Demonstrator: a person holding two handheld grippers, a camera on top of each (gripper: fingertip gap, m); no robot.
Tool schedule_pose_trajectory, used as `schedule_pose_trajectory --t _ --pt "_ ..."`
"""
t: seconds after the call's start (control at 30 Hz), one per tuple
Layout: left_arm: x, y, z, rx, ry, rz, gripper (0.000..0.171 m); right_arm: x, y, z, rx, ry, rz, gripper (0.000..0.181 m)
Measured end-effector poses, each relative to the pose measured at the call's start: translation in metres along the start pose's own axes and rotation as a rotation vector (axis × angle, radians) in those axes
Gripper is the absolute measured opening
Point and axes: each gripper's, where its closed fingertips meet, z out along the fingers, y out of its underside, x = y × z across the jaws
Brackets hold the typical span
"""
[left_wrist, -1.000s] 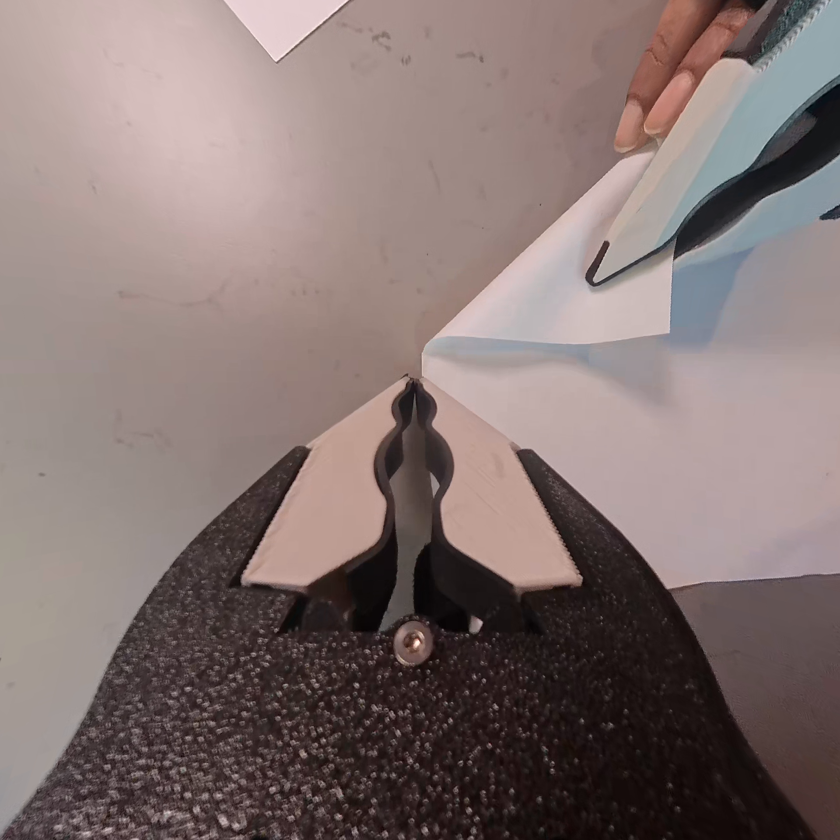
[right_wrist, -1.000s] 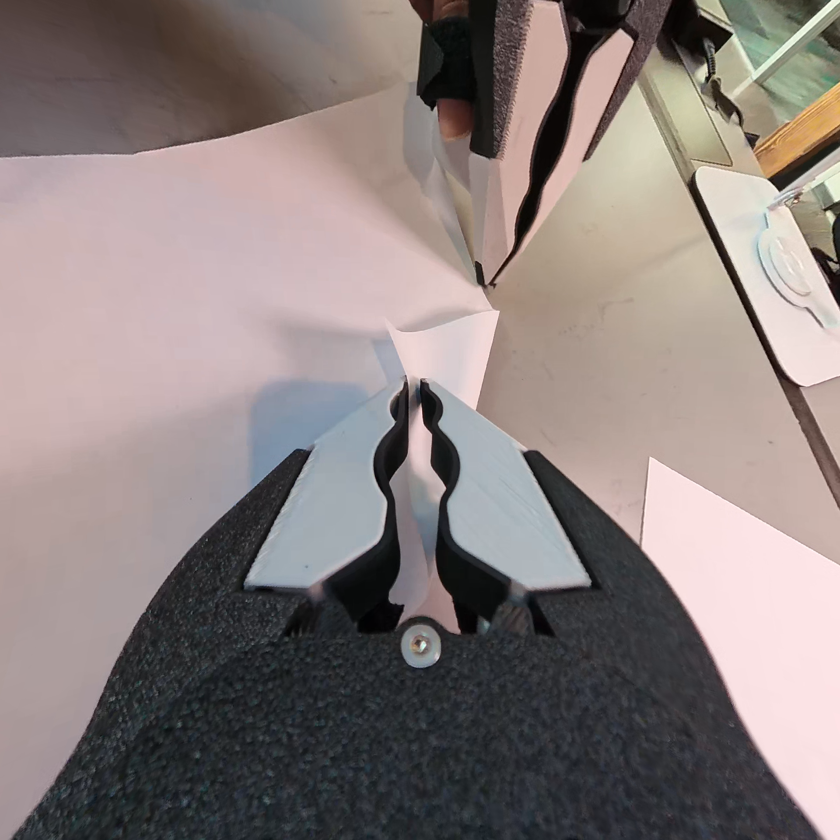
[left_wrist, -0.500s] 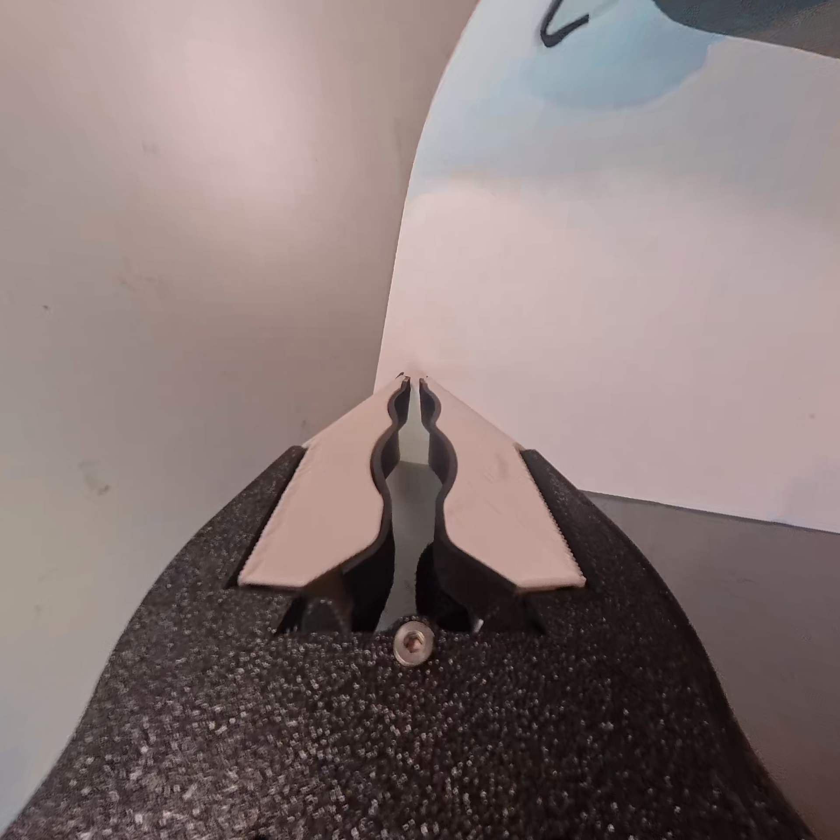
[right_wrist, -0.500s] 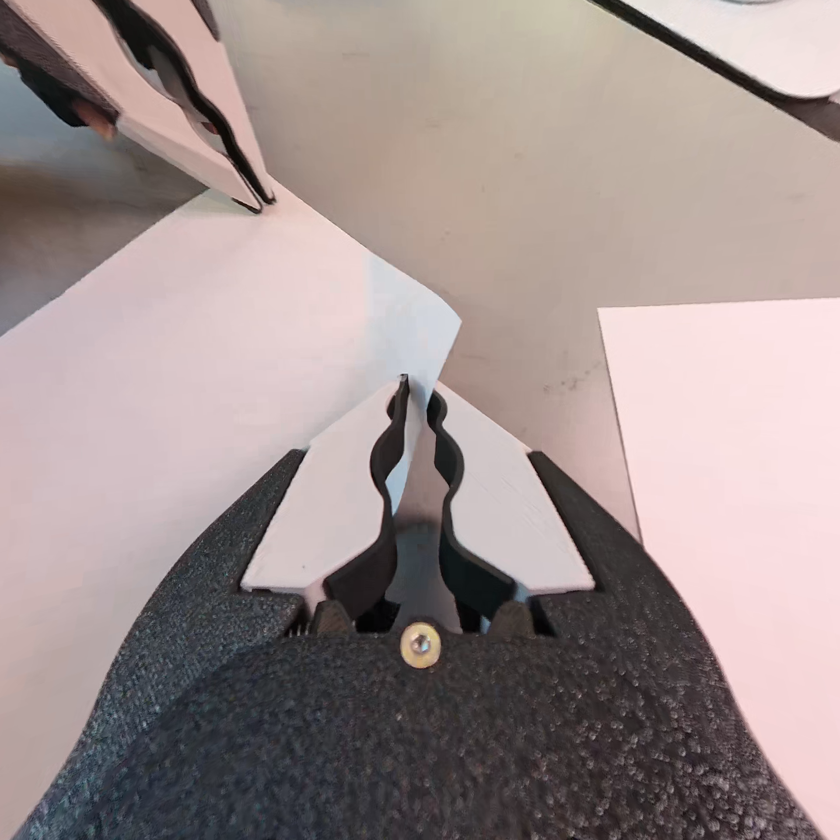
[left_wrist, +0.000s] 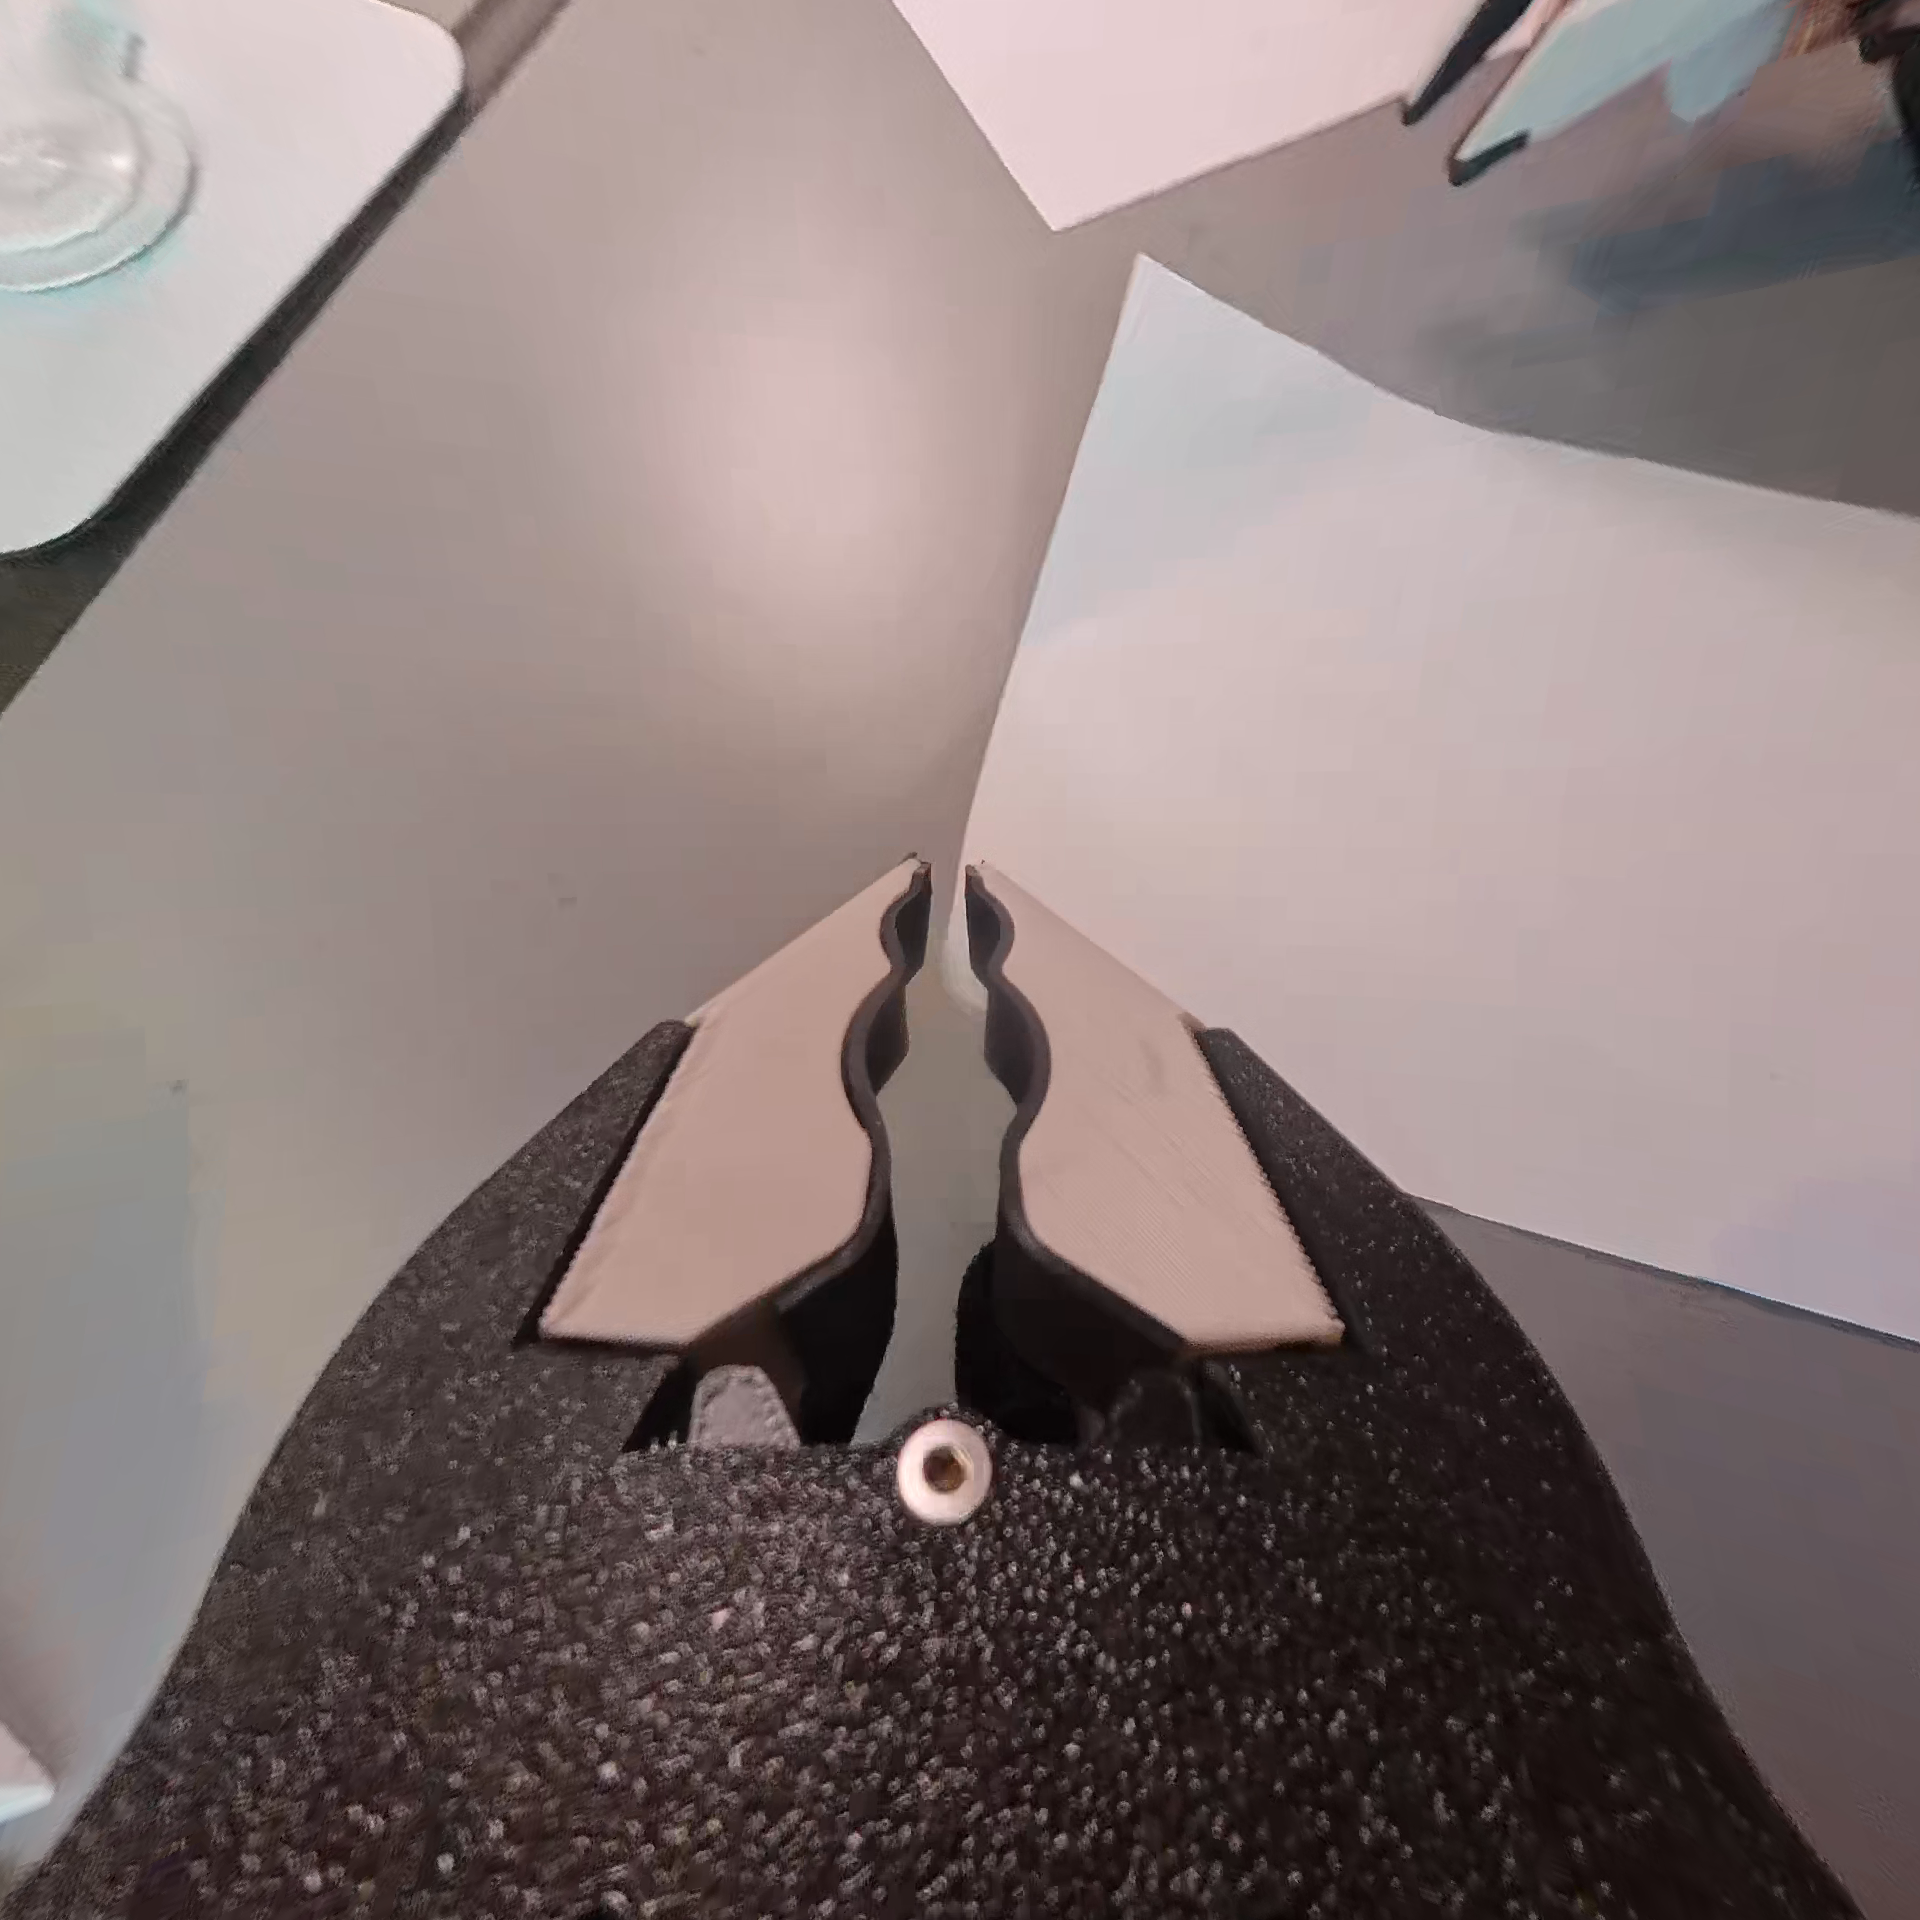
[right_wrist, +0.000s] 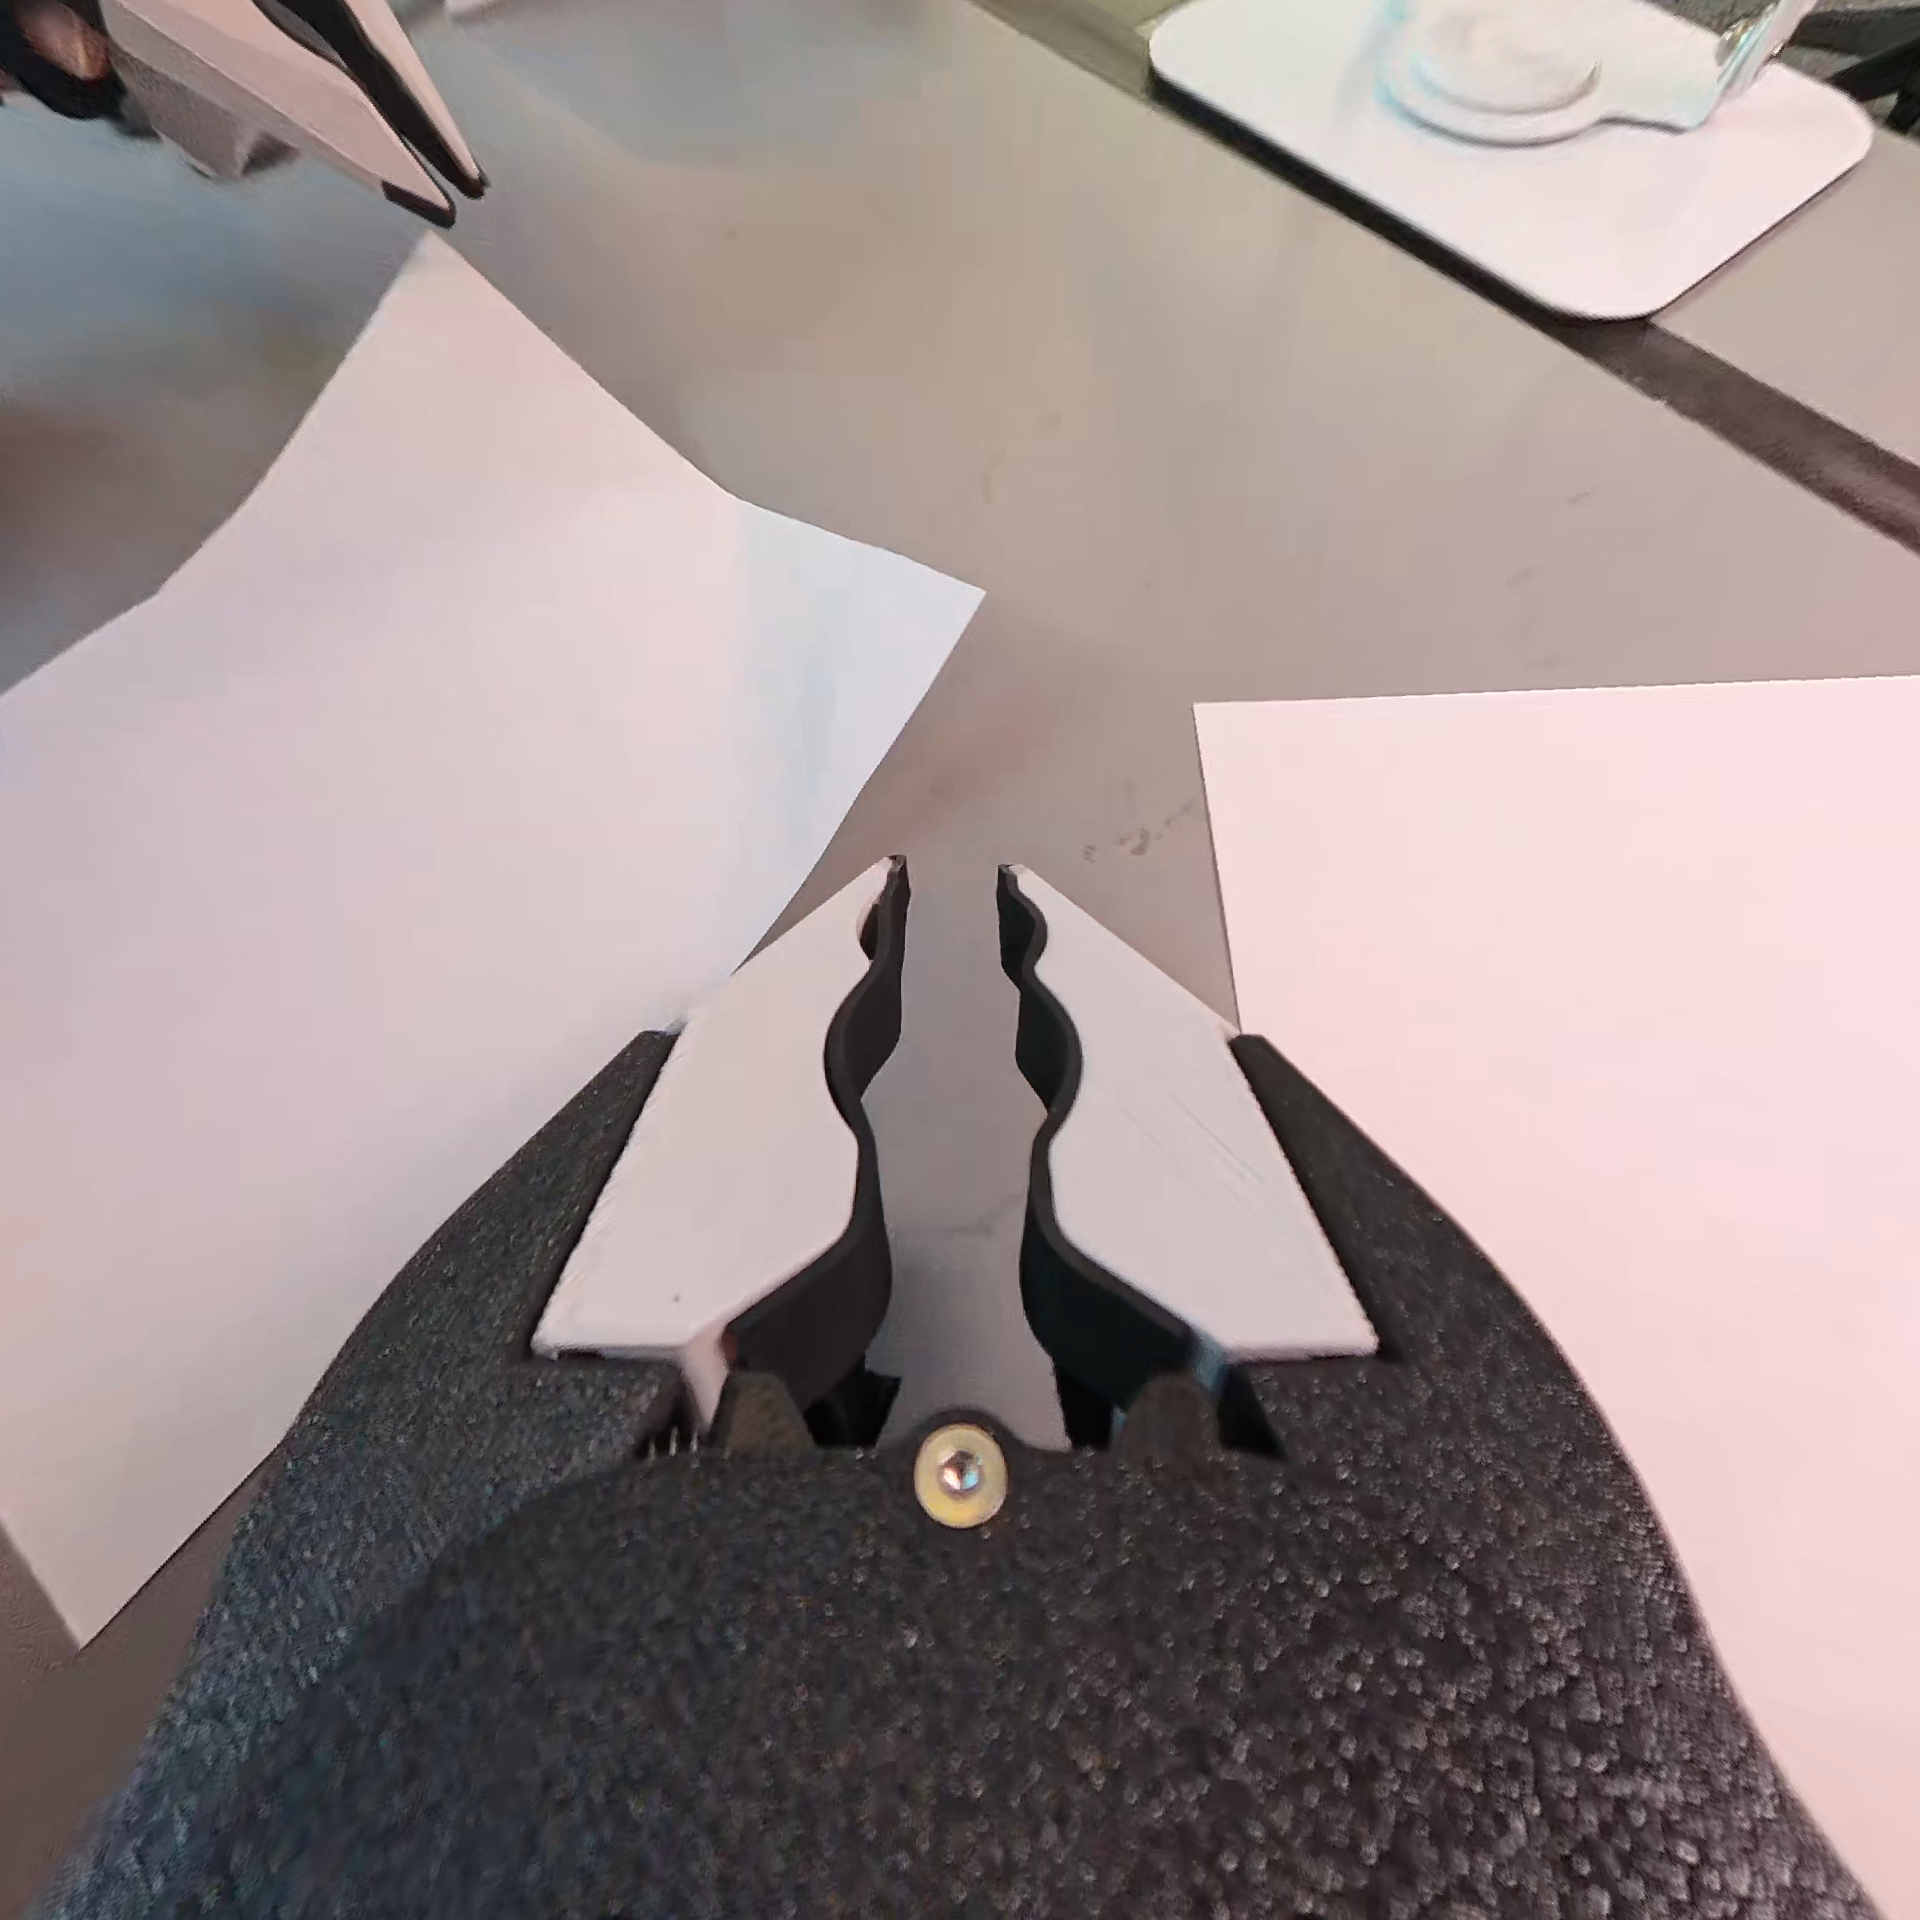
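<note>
Landmark: the curled white paper sheet (right_wrist: 436, 790) lying on the grey tabletop (right_wrist: 1039, 436).

Right gripper (right_wrist: 948, 871): jaws apart with a clear gap, bare tabletop showing between them, nothing held. Its tips sit just off the sheet's near-right edge, between that sheet and a second, flat white sheet (right_wrist: 1579, 1039) on the far side of the gripper. Left fingertip looks to overlap the curled sheet's edge; contact cannot be told. The gripper points out across the table, tilted down.

Left gripper (left_wrist: 943, 871): jaws parted narrowly, nothing clamped. The curled sheet (left_wrist: 1455, 831) lies to the right of its tips, the sheet's left edge rising off the table and running away from the gripper; that edge passes right at the tips. Touching or not, cannot tell.

In the right wrist view the left gripper (right_wrist: 436, 203) hangs above the sheet's far corner, clear of it.

Beyond the sheet: a white mat (right_wrist: 1538, 177) with a clear glass dish (right_wrist: 1496, 73) on it, well apart.

Both grippers are near the sheet, at opposite corners.
</note>
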Motion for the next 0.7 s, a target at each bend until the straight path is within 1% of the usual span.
schedule_pose_trajectory --t 0.07,0.13,0.27,0.37,0.47,0.6,0.7 --pt "-0.014 0.004 -0.019 0.044 -0.031 -0.088 0.01 0.003 -0.005 -0.007 0.028 -0.004 0.008 0.016" --pt "-0.022 0.013 -0.033 0.056 -0.035 -0.182 0.013 0.004 -0.007 -0.008 0.042 -0.012 0.02 0.016" --pt "-0.016 0.034 -0.045 0.058 -0.001 -0.304 0.018 0.002 -0.009 0.002 0.048 -0.057 0.063 0.023" --pt "-0.007 0.042 -0.047 0.073 0.033 -0.356 0.02 0.0 -0.012 0.012 0.051 -0.097 0.098 0.024" --pt "-0.002 0.044 -0.047 0.092 0.064 -0.383 0.02 -0.001 -0.015 0.019 0.052 -0.118 0.103 0.024" --pt "0.011 0.039 -0.039 0.119 0.15 -0.399 0.02 -0.002 -0.016 0.029 0.031 -0.141 0.119 0.026" --pt "0.018 0.032 -0.025 0.112 0.202 -0.413 0.02 -0.005 -0.015 0.043 -0.01 -0.168 0.156 0.029"
